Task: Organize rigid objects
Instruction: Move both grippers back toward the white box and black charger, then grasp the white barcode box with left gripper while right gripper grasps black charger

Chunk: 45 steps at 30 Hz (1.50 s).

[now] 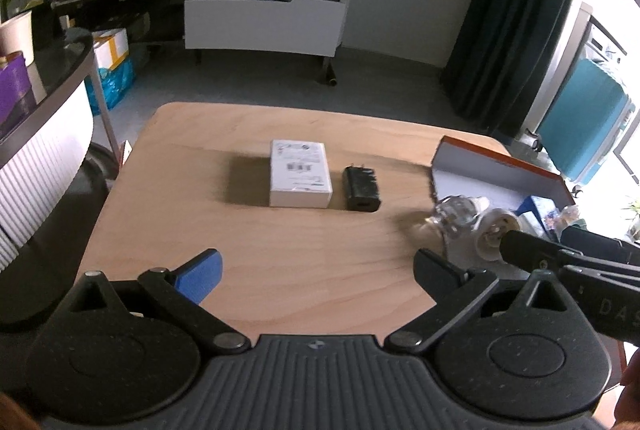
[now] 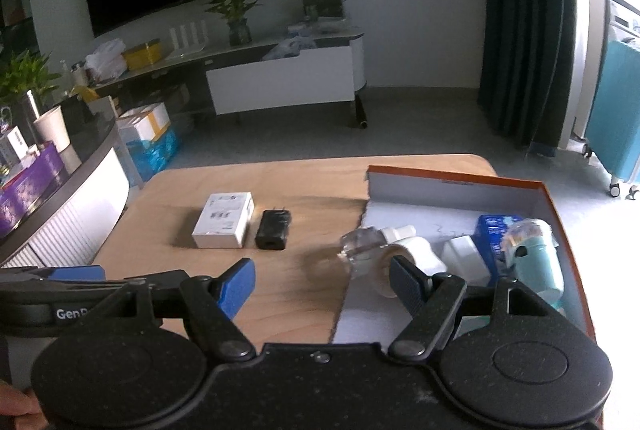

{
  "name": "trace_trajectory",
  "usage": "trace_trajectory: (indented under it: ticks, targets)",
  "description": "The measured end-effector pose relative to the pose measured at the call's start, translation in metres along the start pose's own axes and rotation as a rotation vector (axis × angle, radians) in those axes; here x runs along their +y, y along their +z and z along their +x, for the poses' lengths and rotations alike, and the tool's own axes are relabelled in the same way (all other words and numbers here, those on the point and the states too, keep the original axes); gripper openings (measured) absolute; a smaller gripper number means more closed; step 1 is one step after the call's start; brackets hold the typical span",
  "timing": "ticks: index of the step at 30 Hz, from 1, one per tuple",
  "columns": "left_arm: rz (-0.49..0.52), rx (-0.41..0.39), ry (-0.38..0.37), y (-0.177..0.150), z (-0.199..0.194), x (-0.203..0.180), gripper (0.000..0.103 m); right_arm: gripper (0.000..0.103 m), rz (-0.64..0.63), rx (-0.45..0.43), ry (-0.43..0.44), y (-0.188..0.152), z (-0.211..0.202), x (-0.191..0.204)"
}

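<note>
While both tools hang over the wooden table (image 1: 168, 190), the sorting stands partway done.

Left gripper: the left gripper (image 1: 316, 270) is spread wide with nothing between its fingers, low over the near edge of the table.

Right gripper: the right gripper (image 2: 322, 284) is also spread wide and holds nothing; it hovers at the near left corner of the orange-rimmed box (image 2: 460, 180).

Already boxed: a white plug-in piece (image 2: 412, 258), a white adapter (image 2: 464, 250), a blue carton (image 2: 494, 230) and a teal cup-shaped item (image 2: 538, 262) lie inside the box.

At the box wall: a clear glassy object (image 2: 362, 244) sits at the box's left edge; whether it rests inside or just outside cannot be told.

Left on the table: a white carton (image 1: 300, 172) and a black charger (image 1: 361, 188) lie just beside each other at mid-table, well apart from the box.

Step in hand: likely between placements, both tools free.

Next move: probably a reach to the charger or carton, closing across its narrow sides, then a carry right into the box's free floor.
</note>
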<state>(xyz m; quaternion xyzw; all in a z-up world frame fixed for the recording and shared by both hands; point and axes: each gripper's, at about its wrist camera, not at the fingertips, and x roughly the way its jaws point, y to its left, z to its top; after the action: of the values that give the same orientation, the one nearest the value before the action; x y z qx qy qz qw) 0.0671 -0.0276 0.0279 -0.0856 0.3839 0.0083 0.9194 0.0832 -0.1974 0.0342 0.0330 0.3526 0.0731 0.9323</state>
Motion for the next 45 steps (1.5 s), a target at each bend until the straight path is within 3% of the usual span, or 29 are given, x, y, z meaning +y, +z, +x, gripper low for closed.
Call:
trace_trajectory:
  ticks: [15, 33, 40, 43, 45]
  targets:
    - [-0.055, 0.026, 0.031, 0.004, 0.027, 0.023, 0.103, 0.087, -0.003, 0.036, 0.032, -0.006, 0.026, 0.011]
    - [-0.043, 0.051, 0.074, 0.042, 0.103, 0.024, 0.103, 0.087, 0.007, 0.053, 0.023, 0.007, 0.078, 0.017]
    - [0.014, 0.063, 0.113, 0.052, 0.135, 0.022, 0.103, 0.087, 0.006, 0.073, 0.007, 0.009, 0.094, 0.014]
    - [0.054, 0.030, 0.137, 0.049, 0.137, 0.022, 0.094, 0.087, -0.010, 0.078, 0.004, 0.010, 0.102, 0.018]
    - [0.089, -0.001, 0.146, 0.046, 0.132, 0.021, 0.068, 0.087, -0.013, 0.088, 0.012, 0.013, 0.110, 0.021]
